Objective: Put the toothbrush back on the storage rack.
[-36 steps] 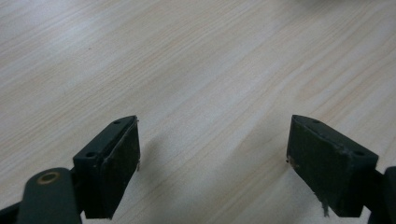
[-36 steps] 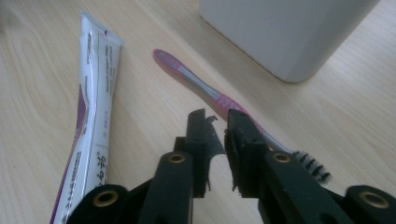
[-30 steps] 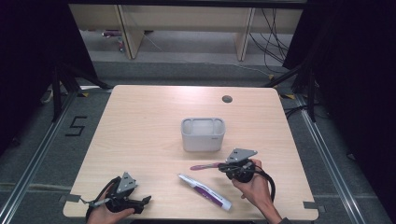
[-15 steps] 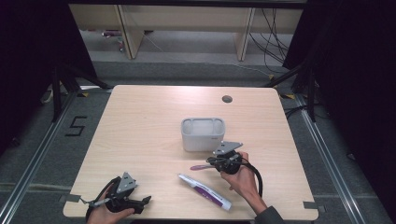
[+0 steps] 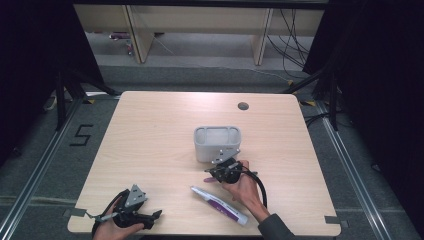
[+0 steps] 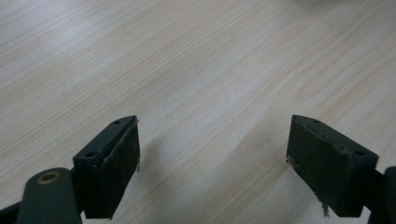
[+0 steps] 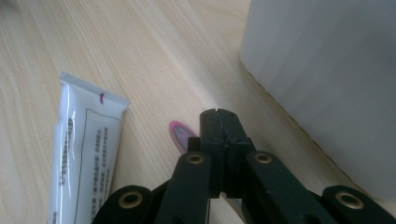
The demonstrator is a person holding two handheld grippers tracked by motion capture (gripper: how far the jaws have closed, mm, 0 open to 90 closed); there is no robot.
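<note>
Now our right gripper (image 5: 214,175) is clamped tight on the pink toothbrush (image 7: 181,134), just beside the grey holder (image 5: 217,142); toothpaste tube (image 5: 220,205) lies nearby, and our left gripper (image 5: 152,216) gapes empty.

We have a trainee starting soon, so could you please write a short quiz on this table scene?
1. True or false: the left tongs stand open over the bare table.
2. Which thing do the right tongs grip? A) the toothpaste tube B) the pink stick C) the grey container
3. Is the toothpaste tube standing up or lying flat?

Key
1. True.
2. B: the jaws are shut on it, and its tip pokes out beside them.
3. Lying flat, nearer the person than the grey container.
</note>
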